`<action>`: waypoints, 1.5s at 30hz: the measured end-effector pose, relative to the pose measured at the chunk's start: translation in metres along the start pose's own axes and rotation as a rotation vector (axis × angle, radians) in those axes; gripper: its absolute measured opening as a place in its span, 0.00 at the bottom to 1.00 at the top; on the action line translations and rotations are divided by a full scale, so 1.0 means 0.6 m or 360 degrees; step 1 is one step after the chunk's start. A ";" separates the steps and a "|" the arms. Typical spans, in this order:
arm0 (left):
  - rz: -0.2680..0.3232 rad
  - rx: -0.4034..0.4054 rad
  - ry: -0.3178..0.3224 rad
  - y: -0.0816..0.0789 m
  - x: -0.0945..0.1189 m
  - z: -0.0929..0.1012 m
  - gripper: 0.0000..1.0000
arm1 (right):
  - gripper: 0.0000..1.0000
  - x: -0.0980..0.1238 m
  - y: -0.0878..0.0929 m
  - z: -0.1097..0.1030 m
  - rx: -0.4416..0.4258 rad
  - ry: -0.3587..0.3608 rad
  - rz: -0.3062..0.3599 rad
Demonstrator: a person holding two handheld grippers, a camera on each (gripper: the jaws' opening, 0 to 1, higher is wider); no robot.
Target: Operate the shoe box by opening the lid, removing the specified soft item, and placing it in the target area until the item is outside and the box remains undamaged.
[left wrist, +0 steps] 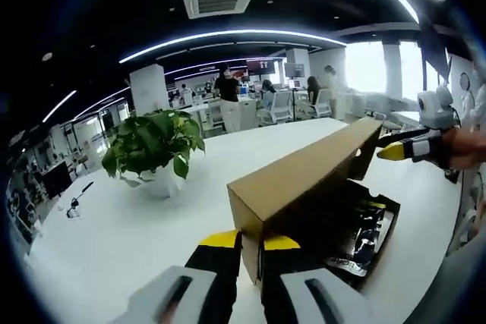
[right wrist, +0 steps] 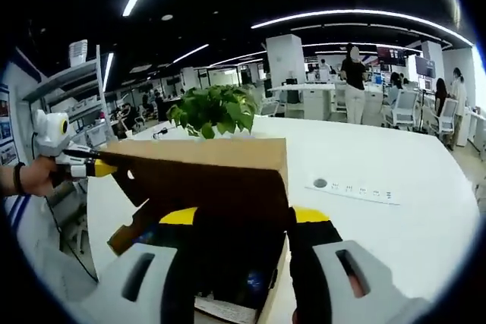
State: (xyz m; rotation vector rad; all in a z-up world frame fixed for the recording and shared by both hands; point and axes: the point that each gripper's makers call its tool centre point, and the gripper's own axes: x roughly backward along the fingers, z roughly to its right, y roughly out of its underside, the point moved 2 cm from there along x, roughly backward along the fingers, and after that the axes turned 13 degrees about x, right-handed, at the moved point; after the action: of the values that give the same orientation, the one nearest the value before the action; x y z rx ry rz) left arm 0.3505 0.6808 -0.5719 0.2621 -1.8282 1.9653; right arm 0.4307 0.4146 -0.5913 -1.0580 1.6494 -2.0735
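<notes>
Inspecting: we are looking at a cardboard shoe box on a white table [left wrist: 137, 240].
Lid: we are seeing the lid [left wrist: 304, 176] raised on edge, one gripper at each end of it.
Left gripper: we are seeing the left gripper [left wrist: 250, 242] with its yellow-tipped jaws closed on the near lid corner, one jaw either side of the cardboard; in the right gripper view it [right wrist: 102, 167] is pinching the far lid corner, a hand [right wrist: 34, 177] behind it.
Right gripper: we are seeing the right gripper [right wrist: 243, 218] astride the near lid edge, clamping it; in the left gripper view its yellow tip [left wrist: 391, 152] is touching the far end of the lid.
Box: we are seeing the box [left wrist: 380, 237] lying open beneath the lid.
Item: we are seeing something dark and glossy [left wrist: 364, 225] lying inside the box; we cannot tell what it is.
Surroundings: we are noting a potted plant [left wrist: 156, 146] well apart from the box, and a power strip [right wrist: 353, 189] lying flat beside it.
</notes>
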 end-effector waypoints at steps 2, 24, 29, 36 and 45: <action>0.0003 0.0004 0.0000 -0.001 -0.001 0.000 0.08 | 0.38 -0.010 0.011 0.005 0.0028 -0.0010 -0.0054; -0.0041 0.0059 -0.0050 0.004 -0.055 -0.030 0.06 | 0.00 -0.067 0.020 0.075 -0.0073 0.0182 -0.0065; -0.0083 0.0082 -0.0064 0.017 -0.073 -0.037 0.06 | 0.00 -0.078 0.032 0.080 -0.0068 0.0169 -0.0107; -0.0123 0.0109 -0.0082 0.032 -0.092 -0.047 0.06 | 0.00 -0.098 0.039 0.084 -0.0125 0.0186 -0.0151; -0.0189 0.0179 -0.0089 0.066 -0.109 -0.054 0.06 | 0.00 -0.119 0.073 0.082 -0.0139 0.0166 -0.0276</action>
State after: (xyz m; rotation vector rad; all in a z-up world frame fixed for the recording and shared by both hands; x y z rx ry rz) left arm 0.3960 0.6993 -0.6389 0.4544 -1.6970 1.9986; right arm 0.5047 0.4108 -0.6539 -1.1772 1.7695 -2.2177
